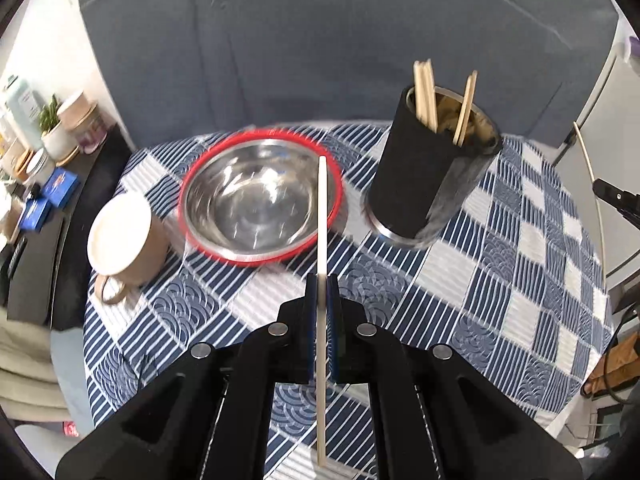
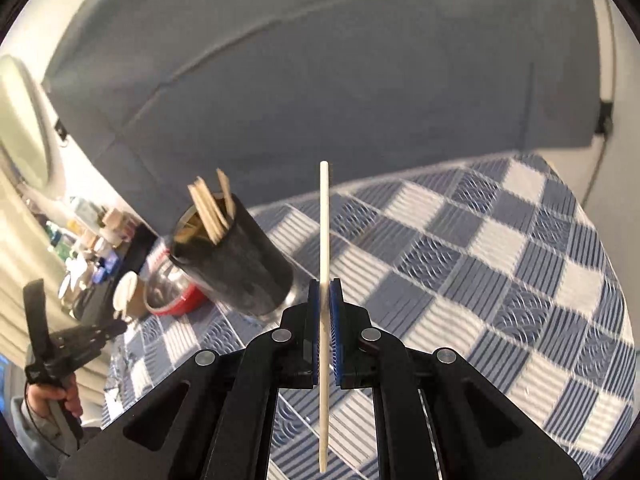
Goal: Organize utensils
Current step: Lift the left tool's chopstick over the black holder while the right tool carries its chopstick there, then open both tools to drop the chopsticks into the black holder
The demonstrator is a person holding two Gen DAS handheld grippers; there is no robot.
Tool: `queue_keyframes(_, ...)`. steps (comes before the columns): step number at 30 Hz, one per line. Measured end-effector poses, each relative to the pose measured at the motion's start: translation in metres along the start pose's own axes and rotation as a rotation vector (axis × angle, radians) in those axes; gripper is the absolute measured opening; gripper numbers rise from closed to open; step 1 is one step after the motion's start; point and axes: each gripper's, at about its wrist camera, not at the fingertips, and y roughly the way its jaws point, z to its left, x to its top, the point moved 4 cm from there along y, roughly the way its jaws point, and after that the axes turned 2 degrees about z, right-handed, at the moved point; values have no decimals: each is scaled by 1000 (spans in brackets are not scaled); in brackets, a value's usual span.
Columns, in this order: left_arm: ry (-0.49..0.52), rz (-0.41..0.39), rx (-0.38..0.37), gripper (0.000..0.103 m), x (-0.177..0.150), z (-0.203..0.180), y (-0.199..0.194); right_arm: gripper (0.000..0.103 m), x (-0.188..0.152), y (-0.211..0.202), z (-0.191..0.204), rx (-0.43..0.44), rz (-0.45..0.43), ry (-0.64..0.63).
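Note:
My left gripper [image 1: 322, 280] is shut on a pale wooden chopstick [image 1: 322, 216] that stands upright between its blue pads, its tip over the rim of the steel bowl. My right gripper [image 2: 325, 285] is shut on a second chopstick [image 2: 325, 224], also upright. A black cylindrical utensil holder [image 1: 428, 172] [image 2: 236, 268] stands on the checked cloth with several chopsticks [image 1: 426, 96] [image 2: 210, 208] in it. It is ahead and right of the left gripper, ahead and left of the right one. The right gripper and its chopstick [image 1: 590, 168] show at the left view's right edge.
A red-rimmed steel bowl [image 1: 262, 200] [image 2: 176, 292] and a beige mug [image 1: 124, 236] with a white lid stand left of the holder on the blue-and-white checked tablecloth [image 1: 520, 240] [image 2: 480, 260]. A cluttered shelf [image 1: 36, 152] is at far left. A person's hand [image 2: 52, 396] holds the left gripper.

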Motion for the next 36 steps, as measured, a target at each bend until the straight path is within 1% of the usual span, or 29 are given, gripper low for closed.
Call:
queue_keyframes(2, 4, -20, -4, 5, 10, -3, -3, 5, 10, -1, 9, 14, -14, -12)
queue_keyframes(6, 23, -75, -13, 5, 42, -14, -15, 5, 30, -3, 27, 51, -49, -20)
queue_keyframes(9, 27, -118, -26, 5, 67, -20, -26, 5, 46, -5, 44, 82, -80, -50)
queue_keyframes(14, 47, -193, -12, 5, 108, -34, -40, 5, 70, -3, 70, 114, -103, -112)
queue_keyframes(18, 56, -191, -44, 5, 130, -46, -36, 5, 87, 5, 85, 134, -114, -147)
queue_keyframes(20, 50, -189, -73, 5, 142, -51, -32, 5, 95, 7, 91, 164, -136, -158)
queue_keyframes(23, 48, -197, -96, 5, 156, -60, -26, 5, 106, 11, 100, 208, -164, -186)
queue_keyframes(26, 35, -198, -142, 5, 167, -67, -16, 5, 117, 27, 107, 196, -154, -219)
queue_keyframes(28, 30, -200, -162, 5, 173, -72, -9, 5, 122, 40, 109, 214, -150, -214)
queue_keyframes(31, 17, -221, -194, 5, 181, -75, -1, 5, 126, 58, 112, 253, -148, -212)
queue_keyframes(34, -19, -257, -232, 5, 186, -73, 7, 5, 125, 70, 117, 295, -169, -227)
queue_keyframes(36, -28, -293, -243, 5, 188, -72, 9, 5, 124, 78, 120, 321, -190, -235)
